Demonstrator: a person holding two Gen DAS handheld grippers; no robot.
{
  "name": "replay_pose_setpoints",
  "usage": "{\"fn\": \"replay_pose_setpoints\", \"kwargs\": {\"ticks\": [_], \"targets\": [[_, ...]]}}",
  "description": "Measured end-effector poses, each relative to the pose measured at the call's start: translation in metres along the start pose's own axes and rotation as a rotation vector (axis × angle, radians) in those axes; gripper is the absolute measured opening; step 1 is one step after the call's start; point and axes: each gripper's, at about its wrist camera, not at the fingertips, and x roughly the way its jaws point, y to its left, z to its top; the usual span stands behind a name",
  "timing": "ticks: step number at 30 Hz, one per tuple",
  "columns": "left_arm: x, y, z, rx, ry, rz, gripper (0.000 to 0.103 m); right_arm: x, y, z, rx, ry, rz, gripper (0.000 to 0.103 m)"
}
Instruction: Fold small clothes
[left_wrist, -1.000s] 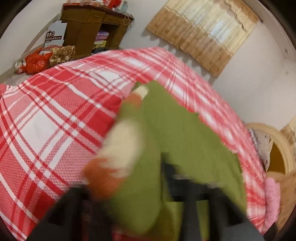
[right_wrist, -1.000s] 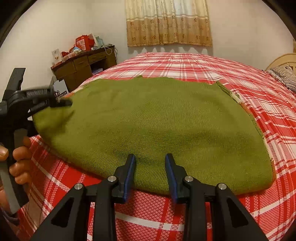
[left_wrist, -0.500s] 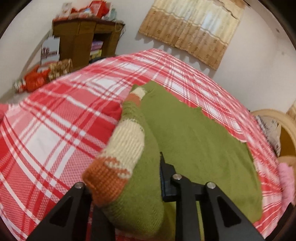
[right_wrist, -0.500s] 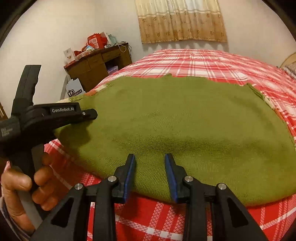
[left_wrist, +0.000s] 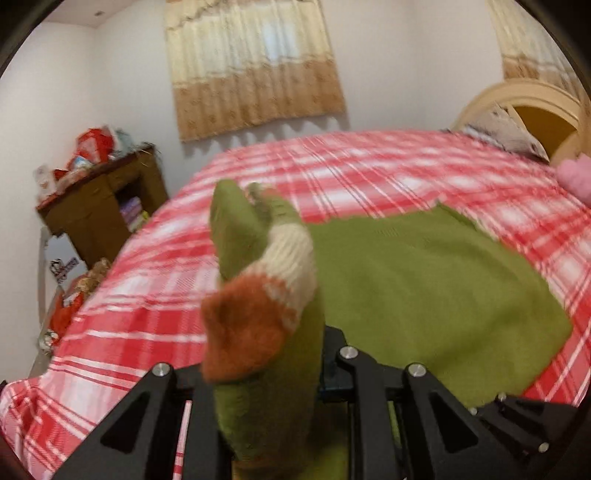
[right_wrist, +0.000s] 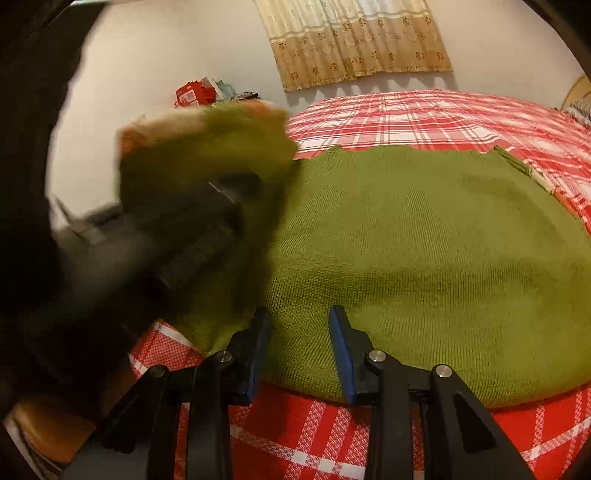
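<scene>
The green sweater is lying flat near the bed's front edge. The left gripper is clamping its sleeve, lifted above the left side. The right gripper is hovering half open and empty over the sweater's near hem.

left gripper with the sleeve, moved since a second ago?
Yes. In the right wrist view the left gripper, shut on the sleeve, has swung rightward from the dresser side, over the sweater toward its middle.

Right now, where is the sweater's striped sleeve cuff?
Left wrist view, centre: the sleeve cuff is lifted off the bedspread, held by the left gripper.
</scene>
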Motion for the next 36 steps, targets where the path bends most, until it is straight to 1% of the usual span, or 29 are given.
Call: {"fn": "replay_pose_setpoints", "kwargs": {"ticks": [2,3,8,10,13,14,16,18,20,23,24,27,29,30,31,34,36], "targets": [[0.011,-0.002,-0.006,0.002,0.05,-0.028,0.02,0.001,-0.001,0.0,0.01,0.002,0.008,0.035],[0.013,0.0,-0.008,-0.014,0.067,-0.046,0.02,0.001,-0.001,0.0,0.004,0.008,0.008,0.036],[0.004,0.0,-0.011,-0.036,0.062,-0.076,0.02,-0.016,-0.008,-0.005,-0.015,0.046,0.041,0.035],[0.003,-0.001,-0.011,-0.035,0.062,-0.077,0.02,-0.03,-0.016,-0.003,-0.018,0.053,0.029,0.035],[0.004,-0.002,-0.012,-0.029,0.062,-0.071,0.02,-0.052,-0.028,0.014,-0.008,-0.002,0.002,0.035],[0.005,-0.003,-0.011,-0.029,0.061,-0.069,0.02,-0.055,-0.032,0.022,0.006,-0.013,0.006,0.035],[0.006,-0.006,-0.01,-0.032,0.058,-0.069,0.02,-0.057,-0.044,0.045,0.07,-0.034,0.045,0.035],[0.006,-0.006,-0.01,-0.035,0.056,-0.072,0.02,-0.048,-0.055,0.071,0.139,-0.046,0.111,0.035],[0.008,-0.006,-0.009,-0.037,0.055,-0.075,0.02,-0.032,-0.058,0.09,0.165,-0.026,0.144,0.036],[0.007,-0.007,-0.009,-0.043,0.052,-0.08,0.02,0.006,-0.055,0.114,0.195,0.06,0.193,0.038],[0.007,-0.006,-0.009,-0.047,0.051,-0.083,0.021,0.018,-0.054,0.117,0.203,0.094,0.211,0.038],[0.007,-0.005,-0.009,-0.052,0.051,-0.09,0.021,0.044,-0.046,0.129,0.182,0.141,0.228,0.039],[0.006,-0.005,-0.009,-0.054,0.05,-0.094,0.021,0.055,-0.043,0.134,0.17,0.151,0.253,0.05],[0.006,-0.005,-0.009,-0.058,0.049,-0.098,0.021,0.062,-0.04,0.137,0.164,0.161,0.249,0.063],[0.006,-0.005,-0.009,-0.06,0.049,-0.101,0.021,0.069,-0.04,0.138,0.158,0.167,0.248,0.067],[0.006,-0.005,-0.009,-0.068,0.048,-0.109,0.021,0.081,-0.03,0.14,0.116,0.19,0.269,0.067],[0.006,-0.005,-0.009,-0.07,0.048,-0.112,0.021,0.088,-0.022,0.142,0.075,0.191,0.242,0.066]]}}
